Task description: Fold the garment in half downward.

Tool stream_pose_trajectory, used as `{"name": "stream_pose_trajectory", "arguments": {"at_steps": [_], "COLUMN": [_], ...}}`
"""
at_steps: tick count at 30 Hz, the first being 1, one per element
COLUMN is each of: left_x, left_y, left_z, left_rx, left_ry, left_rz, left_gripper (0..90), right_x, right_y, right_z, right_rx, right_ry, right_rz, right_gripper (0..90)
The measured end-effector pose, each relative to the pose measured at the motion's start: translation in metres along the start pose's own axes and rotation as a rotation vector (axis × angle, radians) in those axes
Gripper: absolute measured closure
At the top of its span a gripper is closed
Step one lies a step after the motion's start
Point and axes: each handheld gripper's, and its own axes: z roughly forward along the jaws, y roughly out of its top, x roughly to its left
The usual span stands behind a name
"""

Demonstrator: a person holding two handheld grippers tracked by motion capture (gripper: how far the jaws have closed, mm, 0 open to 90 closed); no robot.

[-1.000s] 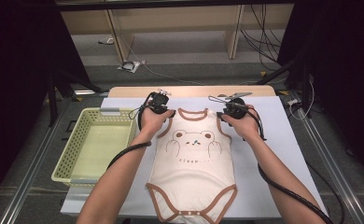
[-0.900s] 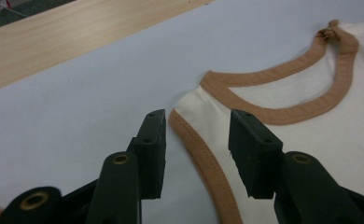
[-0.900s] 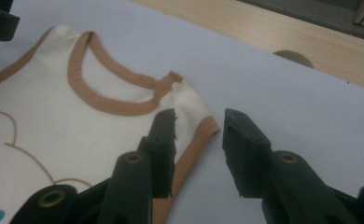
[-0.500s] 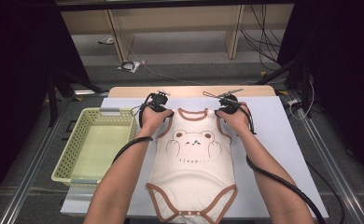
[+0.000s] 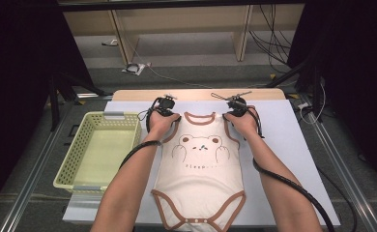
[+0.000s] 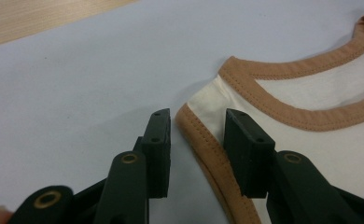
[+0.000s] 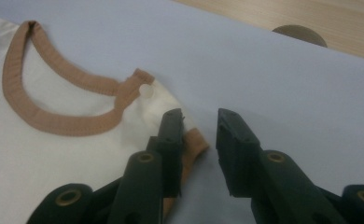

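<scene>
Baby bodysuit [image 5: 201,179] flat at mat [image 5: 297,145] middle. Left gripper [image 6: 196,135] and right gripper [image 7: 199,135] part open, closing, straddle shoulder straps, no grip yet. Next: pinch both, lift.

A cream baby bodysuit [image 5: 201,179] is laid flat, front side up, on the pale sheet covering the counter, at the centre of the high view. Its neckline points to 12 o'clock and its snap crotch to 6 o'clock. Brown binding is sewn around the neck, armholes and leg openings. A bear face with raised paws is printed on the chest, with small lettering beneath. A small white snap is seen at one shoulder strap [image 7: 145,91].
</scene>
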Motion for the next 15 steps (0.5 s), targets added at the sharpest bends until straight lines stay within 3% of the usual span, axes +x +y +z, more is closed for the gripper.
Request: {"name": "stream_pose_trajectory", "arguments": {"at_steps": [5, 15], "left_x": [-0.0017, -0.0043], "left_y": [0.0021, 0.0016], "left_z": [0.0012, 0.0016], "left_rx": [0.006, 0.002], "left_ry": [0.006, -0.014], "left_rz": [0.021, 0.032], "left_gripper": [65.4, 82.9], "right_x": [-0.0011, 0.0043], "right_y": [0.0015, 0.0015], "right_z": [0.0041, 0.0076], "right_rx": [0.016, 0.039], "right_ry": [-0.003, 0.007], "right_rz": [0.010, -0.023], "right_gripper": [66.8, 80.9]}}
